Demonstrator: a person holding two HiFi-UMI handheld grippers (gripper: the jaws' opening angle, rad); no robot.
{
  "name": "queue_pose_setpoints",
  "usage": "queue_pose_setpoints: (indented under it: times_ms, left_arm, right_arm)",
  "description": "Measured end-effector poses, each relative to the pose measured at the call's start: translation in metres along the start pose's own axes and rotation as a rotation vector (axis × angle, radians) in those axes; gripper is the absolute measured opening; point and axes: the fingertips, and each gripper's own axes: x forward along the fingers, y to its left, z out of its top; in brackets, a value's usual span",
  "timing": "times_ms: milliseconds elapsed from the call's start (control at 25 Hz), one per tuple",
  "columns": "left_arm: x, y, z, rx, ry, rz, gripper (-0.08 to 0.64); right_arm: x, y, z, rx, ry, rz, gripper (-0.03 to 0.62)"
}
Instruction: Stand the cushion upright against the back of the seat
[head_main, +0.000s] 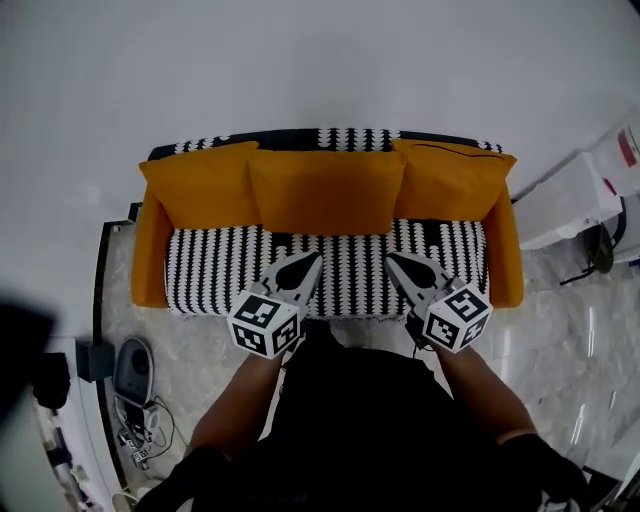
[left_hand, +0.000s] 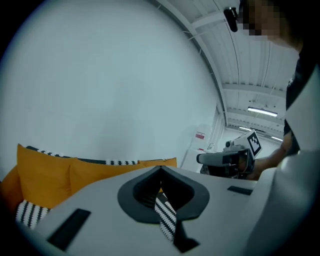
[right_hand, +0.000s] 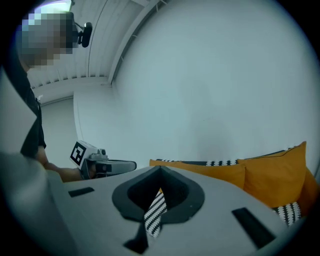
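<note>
Head view: the middle cushion stands up against the back edge of the sofa, between two other cushions. The left gripper and right gripper hang over its front edge. Left gripper view: jaws pressed together, holding nothing. Right gripper view: jaws pressed together, holding nothing too.

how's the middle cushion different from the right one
The middle cushion looks wider than the right cushion and overlaps its edge. The right cushion shows a dark line along its top; the middle cushion shows none. Both are orange and stand against the sofa back.
</note>
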Motion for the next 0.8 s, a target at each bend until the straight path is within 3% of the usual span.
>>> queue_pose_setpoints:
  times_ms: [200, 400, 520, 800]
  left_arm:
    - [-0.042, -0.052, -0.021, -0.024, -0.044, 0.069, 0.015]
    - [-0.075, -0.085, -0.038, -0.022, -0.034, 0.091, 0.015]
    - [-0.090, -0.090, -0.034, -0.024, -0.051, 0.100, 0.015]
    - [-0.113, -0.083, -0.004, 0.030, -0.090, 0.094, 0.015]
  right_arm:
    - [-0.054, 0.027, -0.032, -0.037, 0.002, 0.019, 0.035]
    - [-0.087, 0.043, -0.050, -0.021, 0.013, 0.027, 0.035]
    - [-0.098, 0.054, -0.049, 0.010, 0.009, 0.040, 0.035]
    - [-0.085, 0.077, -0.025, -0.072, -0.018, 0.032, 0.035]
